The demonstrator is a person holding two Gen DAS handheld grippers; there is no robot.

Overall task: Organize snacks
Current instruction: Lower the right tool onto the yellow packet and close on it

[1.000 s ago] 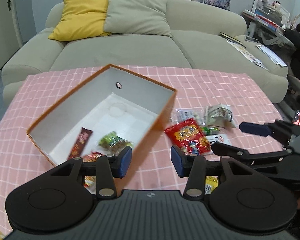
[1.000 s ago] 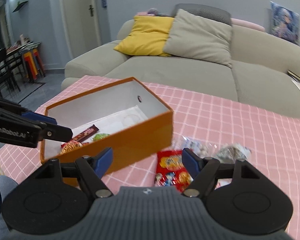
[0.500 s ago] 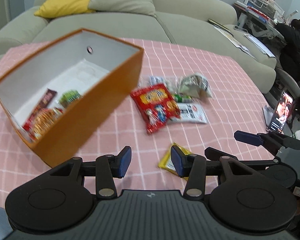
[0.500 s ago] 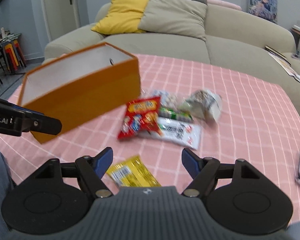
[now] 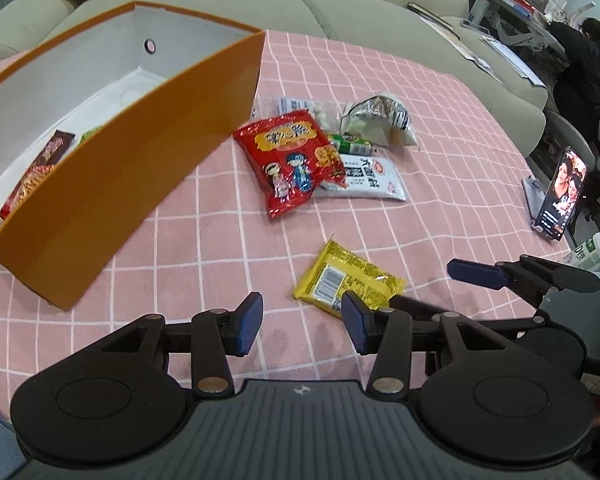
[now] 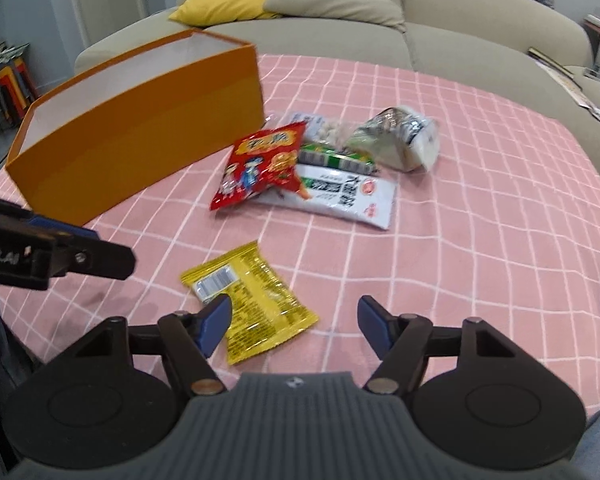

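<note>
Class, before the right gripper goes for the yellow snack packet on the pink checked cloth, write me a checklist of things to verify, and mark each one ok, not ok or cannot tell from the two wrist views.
1. yellow packet lies flat and alone on the cloth, apart from the snack pile: ok.
2. right gripper lined up on it: not ok; the packet lies toward its left finger, not centred.
3. Right jaws empty: ok; they are closing, with nothing pressed between them.
4. left gripper open and empty: ok.
5. orange box has room: ok; few snacks lie inside.
6. Left and right grippers clear of each other: cannot tell; they are close.
</note>
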